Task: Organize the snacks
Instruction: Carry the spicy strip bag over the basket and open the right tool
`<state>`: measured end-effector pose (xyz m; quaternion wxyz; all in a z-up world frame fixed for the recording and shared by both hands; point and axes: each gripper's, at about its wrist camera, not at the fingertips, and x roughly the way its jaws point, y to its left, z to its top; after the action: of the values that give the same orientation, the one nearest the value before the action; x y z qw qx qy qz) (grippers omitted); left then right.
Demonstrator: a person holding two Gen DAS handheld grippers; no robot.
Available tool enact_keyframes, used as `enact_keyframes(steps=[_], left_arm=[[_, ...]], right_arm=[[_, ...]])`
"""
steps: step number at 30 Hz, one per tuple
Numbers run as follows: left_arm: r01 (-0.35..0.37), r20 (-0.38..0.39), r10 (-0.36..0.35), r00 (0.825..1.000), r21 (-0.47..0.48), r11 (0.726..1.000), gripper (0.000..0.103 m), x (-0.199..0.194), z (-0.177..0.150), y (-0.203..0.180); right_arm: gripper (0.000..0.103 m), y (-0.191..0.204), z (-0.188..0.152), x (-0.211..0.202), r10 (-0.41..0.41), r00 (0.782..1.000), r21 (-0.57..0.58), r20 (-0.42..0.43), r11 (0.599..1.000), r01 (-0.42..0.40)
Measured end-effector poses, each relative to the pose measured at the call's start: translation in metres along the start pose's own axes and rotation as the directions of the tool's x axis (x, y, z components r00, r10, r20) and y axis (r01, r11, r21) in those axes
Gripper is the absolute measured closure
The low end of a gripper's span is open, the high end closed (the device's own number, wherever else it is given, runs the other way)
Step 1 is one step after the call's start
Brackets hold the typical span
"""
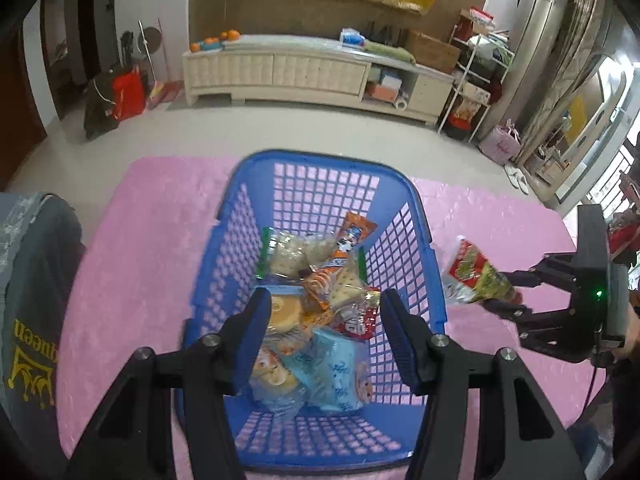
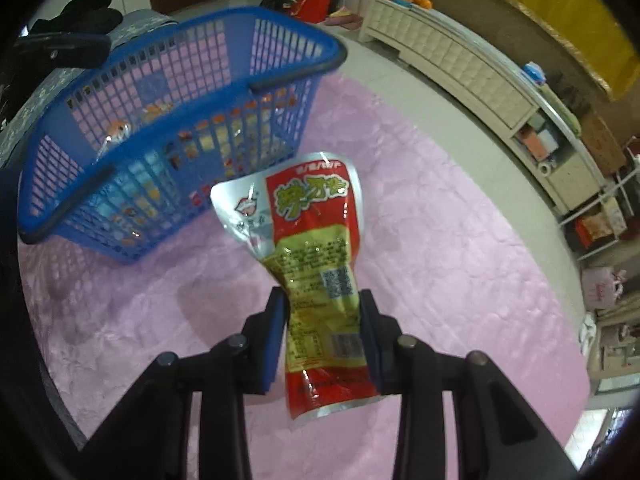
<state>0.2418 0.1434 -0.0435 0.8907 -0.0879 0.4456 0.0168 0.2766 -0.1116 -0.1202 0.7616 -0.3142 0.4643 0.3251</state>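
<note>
A blue lattice basket (image 1: pixel 320 158) stands on the pink cloth, holding several snack packets (image 1: pixel 320 320). My left gripper (image 1: pixel 326 296) hovers over the basket's near end, open, with nothing between its pads. To the right of the basket my right gripper (image 1: pixel 506 294) is shut on a red and yellow snack packet (image 1: pixel 476 276), lifted off the cloth. In the right wrist view the pads pinch the lower half of that packet (image 2: pixel 308 216), whose top points towards the basket (image 2: pixel 336 52) at upper left. The right gripper (image 2: pixel 323 294) sits beside the basket, not over it.
The pink cloth (image 1: pixel 140 260) covers the whole work surface. A grey cushion with a yellow crown print (image 1: pixel 32 320) lies at the left edge. Beyond the cloth is pale floor and a long cream cabinet (image 1: pixel 280 68) against the far wall.
</note>
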Motion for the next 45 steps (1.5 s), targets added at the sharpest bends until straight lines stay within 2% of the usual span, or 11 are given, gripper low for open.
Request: enact_keyframes(steps=[5,8,19,24,27,29,31,34,37,41,45], left_arm=[[-0.013,0.05,0.011,0.999,0.049,0.999,0.049,-0.025,-0.008,0.001],[0.005,0.06,-0.008,0.998,0.056,0.998,0.049,-0.032,-0.009,0.003],[-0.012,0.07,0.011,0.997,0.019,1.0,0.049,-0.036,-0.021,0.042],[-0.017,0.071,0.017,0.997,-0.001,1.0,0.049,-0.039,-0.024,0.058],[-0.026,0.08,0.026,0.996,-0.003,1.0,0.037,-0.039,-0.025,0.068],[-0.052,0.081,0.051,0.995,0.004,0.999,0.037,-0.037,-0.027,0.072],[-0.072,0.079,0.071,0.994,0.006,0.997,0.029,-0.034,-0.029,0.077],[-0.063,0.066,0.064,0.996,-0.009,0.998,0.025,-0.026,-0.032,0.086],[-0.068,0.058,0.07,0.996,-0.029,0.997,0.025,-0.019,-0.033,0.093],[-0.042,0.043,0.044,0.998,-0.044,0.998,0.025,-0.012,-0.036,0.099],[-0.036,0.041,0.038,0.998,-0.051,0.998,0.025,-0.011,-0.037,0.105]], right_arm=[[0.064,0.019,0.003,-0.041,-0.046,0.998,0.031,0.048,0.999,0.045],[0.064,0.034,0.01,-0.065,-0.062,0.994,0.037,0.092,0.998,0.059],[0.064,0.063,0.069,-0.08,-0.064,0.983,-0.008,0.172,0.998,0.067],[0.064,0.077,0.092,-0.07,-0.05,0.984,-0.026,0.17,0.998,0.055],[0.064,0.086,0.104,-0.057,-0.05,0.987,-0.039,0.151,0.998,0.056],[0.064,0.09,0.112,-0.046,-0.049,0.989,-0.043,0.141,0.998,0.055],[0.064,0.093,0.118,-0.041,-0.046,0.99,-0.04,0.135,0.998,0.052],[0.063,0.097,0.127,-0.03,-0.04,0.991,-0.033,0.129,0.998,0.044],[0.063,0.101,0.134,-0.02,-0.027,0.993,-0.024,0.111,0.999,0.03],[0.062,0.109,0.143,-0.007,-0.082,0.994,-0.042,0.07,0.996,0.085],[0.062,0.114,0.148,0.003,-0.07,0.997,-0.026,0.035,0.997,0.071]])
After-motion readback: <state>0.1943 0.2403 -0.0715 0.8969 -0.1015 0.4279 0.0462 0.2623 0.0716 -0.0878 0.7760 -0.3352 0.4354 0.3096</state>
